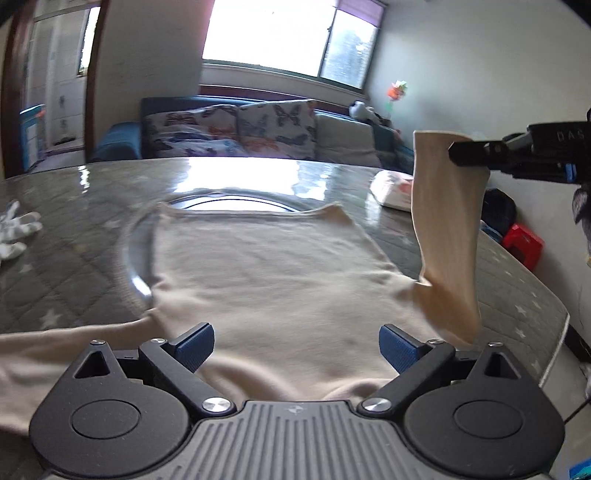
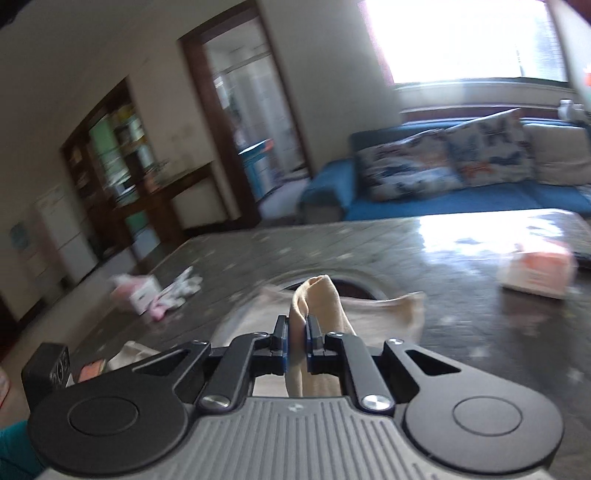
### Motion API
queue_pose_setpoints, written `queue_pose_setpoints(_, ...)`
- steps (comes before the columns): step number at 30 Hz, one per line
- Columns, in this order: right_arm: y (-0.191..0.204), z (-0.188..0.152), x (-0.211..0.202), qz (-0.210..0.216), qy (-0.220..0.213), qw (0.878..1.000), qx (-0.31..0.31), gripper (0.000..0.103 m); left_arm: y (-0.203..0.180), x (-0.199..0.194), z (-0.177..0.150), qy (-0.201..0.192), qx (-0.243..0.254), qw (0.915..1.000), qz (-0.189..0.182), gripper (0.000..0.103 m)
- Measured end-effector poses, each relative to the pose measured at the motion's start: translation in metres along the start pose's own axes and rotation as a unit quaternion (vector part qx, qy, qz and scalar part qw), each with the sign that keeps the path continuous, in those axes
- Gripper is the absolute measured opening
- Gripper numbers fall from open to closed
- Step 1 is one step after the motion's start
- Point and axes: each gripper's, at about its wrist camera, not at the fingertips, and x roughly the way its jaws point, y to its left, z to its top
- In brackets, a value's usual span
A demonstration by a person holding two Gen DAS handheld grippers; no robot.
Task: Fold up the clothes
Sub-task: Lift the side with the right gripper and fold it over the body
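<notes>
Matt beige knit sweater (image 1: 273, 266), glossy table (image 1: 92, 184)

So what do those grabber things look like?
Both grippers, left gripper and right gripper, are black, with blue ribbed pads on the fingertips, silver screws, round black discs at the sides, and a grey ridged body in the middle.

Beige sweater (image 1: 273, 280) under spread left gripper (image 1: 296, 347)

Daylight pouring through a blown-out window (image 1: 271, 35), white glare across the glossy table (image 1: 236, 173), room corners dim by comparison, right wrist view smeared by motion blur, left wrist view sharper, fisheye bending at the edges, black vignette in corners
</notes>
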Motion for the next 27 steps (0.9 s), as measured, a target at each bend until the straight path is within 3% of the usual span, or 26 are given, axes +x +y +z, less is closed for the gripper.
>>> queue_pose_setpoints(6, 0.037, -0.013, 0.058, 0.038, 0.054, 0.998, -0.025, 0.008, 0.021, -0.011, -0.011, 0.003, -0.025, 0.9994, 0.022, 0.098)
queue_pose_setpoints(11, 0.047, -0.038, 0.092, 0.055, 0.097, 0.994, -0.021, 0.009, 0.022, -0.010, -0.012, 0.004, -0.033, 0.9992, 0.023, 0.098)
queue_pose_setpoints(14, 0.048, -0.047, 0.103, 0.073, 0.116, 0.990, -0.017, 0.019, 0.020, -0.009, -0.011, 0.005, -0.030, 0.9993, 0.021, 0.098)
queue_pose_setpoints(16, 0.048, -0.049, 0.099, 0.079, 0.116, 0.990, -0.023, 0.019, 0.017, -0.009, -0.009, 0.005, -0.026, 0.9995, 0.020, 0.098)
queue_pose_setpoints(22, 0.021, -0.048, 0.070, 0.038, 0.112, 0.992, -0.039, 0.022, 0.007, -0.003, -0.002, -0.002, -0.020, 0.9997, 0.012, 0.096)
queue_pose_setpoints(27, -0.018, -0.067, 0.049, -0.018, 0.125, 0.992, -0.022, 0.022, -0.005, 0.008, 0.004, -0.004, -0.009, 0.9999, -0.011, 0.082)
